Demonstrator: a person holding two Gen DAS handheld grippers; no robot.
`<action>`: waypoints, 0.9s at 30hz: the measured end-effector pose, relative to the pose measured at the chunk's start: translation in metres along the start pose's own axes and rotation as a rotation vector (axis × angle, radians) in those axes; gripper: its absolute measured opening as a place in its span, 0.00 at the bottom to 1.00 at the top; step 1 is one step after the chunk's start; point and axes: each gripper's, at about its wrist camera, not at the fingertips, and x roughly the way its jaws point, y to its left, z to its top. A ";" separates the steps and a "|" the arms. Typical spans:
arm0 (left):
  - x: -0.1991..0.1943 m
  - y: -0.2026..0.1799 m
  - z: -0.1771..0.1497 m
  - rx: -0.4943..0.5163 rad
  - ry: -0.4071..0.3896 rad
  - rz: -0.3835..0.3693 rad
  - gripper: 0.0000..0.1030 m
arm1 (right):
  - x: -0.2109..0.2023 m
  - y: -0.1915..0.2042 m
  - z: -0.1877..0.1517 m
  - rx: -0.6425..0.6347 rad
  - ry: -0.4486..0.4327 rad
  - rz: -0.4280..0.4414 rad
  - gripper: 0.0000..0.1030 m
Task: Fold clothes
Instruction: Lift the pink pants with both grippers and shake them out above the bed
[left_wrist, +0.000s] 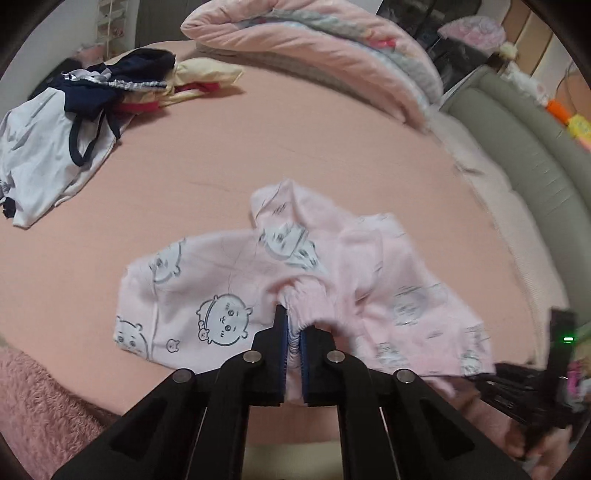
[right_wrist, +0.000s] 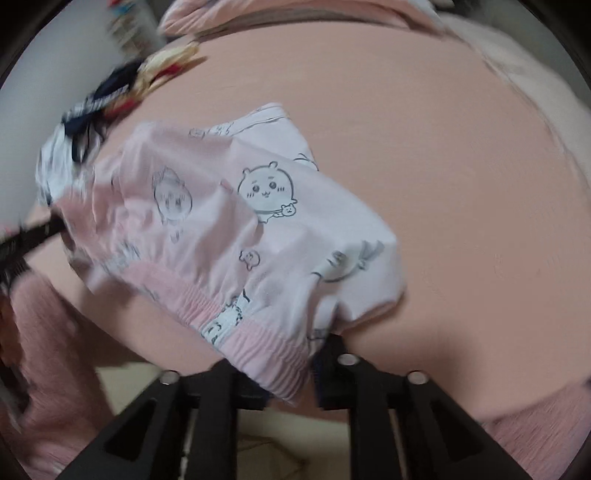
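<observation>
Nearest: left gripper (left_wrist: 293, 332) clamped on gathered elastic waistband of pale pink cartoon-print shorts (left_wrist: 229, 291). Right gripper (right_wrist: 312, 363) spread wider, pinching same waistband. Shorts rumpled on pink bed sheet (left_wrist: 295, 140), unfolded; pile of unfolded clothes (left_wrist: 74, 122) waiting.

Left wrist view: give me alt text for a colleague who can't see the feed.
The left tool is shut on the gathered waistband of pale pink shorts printed with cartoon faces, spread on a pink bed sheet. A pile of white, navy and yellow clothes lies far left, folded pink bedding at the back.
</observation>
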 end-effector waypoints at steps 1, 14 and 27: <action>-0.017 0.002 0.008 0.005 -0.031 -0.020 0.04 | -0.010 -0.002 -0.001 0.017 -0.022 0.016 0.09; -0.179 -0.045 0.074 0.208 -0.362 -0.157 0.04 | -0.245 0.046 0.024 -0.090 -0.609 0.020 0.08; 0.002 -0.015 0.147 0.140 0.048 0.010 0.04 | -0.126 0.021 0.110 -0.062 -0.335 -0.049 0.05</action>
